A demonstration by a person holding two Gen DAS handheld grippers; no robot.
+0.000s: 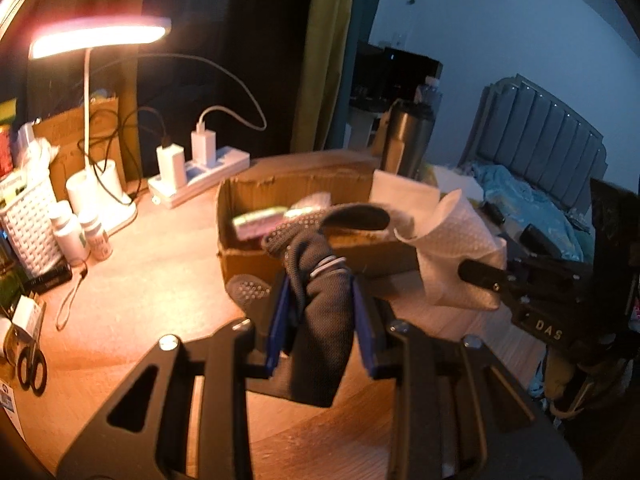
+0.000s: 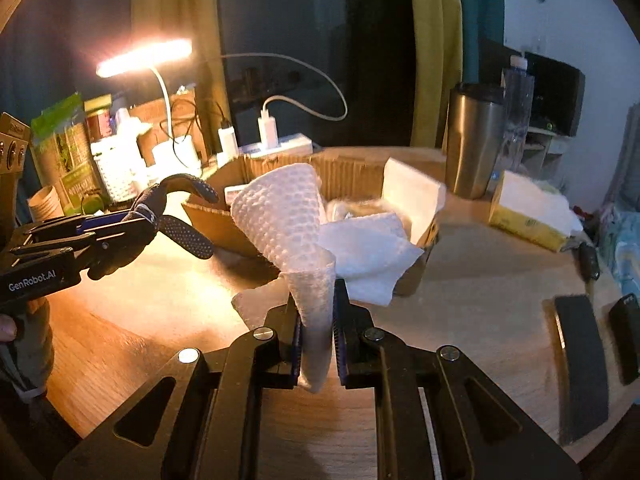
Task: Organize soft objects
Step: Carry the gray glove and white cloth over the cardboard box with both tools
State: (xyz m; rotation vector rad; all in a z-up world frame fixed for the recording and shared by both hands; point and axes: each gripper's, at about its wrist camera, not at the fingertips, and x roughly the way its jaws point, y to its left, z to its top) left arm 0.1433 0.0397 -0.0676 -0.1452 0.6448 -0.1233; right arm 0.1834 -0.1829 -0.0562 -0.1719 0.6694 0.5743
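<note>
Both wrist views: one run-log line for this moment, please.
left gripper: shut on dark socks | right gripper: shut on white cloth | both held above table, near cardboard box

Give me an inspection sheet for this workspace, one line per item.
Surface: wooden table, lamp-lit.
Job's things: dark grip-dot socks in left gripper; white textured cloth in right gripper; open cardboard box behind both, white paper draped over its corner.
Clutter: scissors, white bottles, steel tumbler, yellow tissue pack, white basket.
Grippers: both shut on fabric, held above the table.
Cables: white charger cord looping from power strip; dark cords by the desk lamp.
Surroundings: curtains, bed headboard.
</note>
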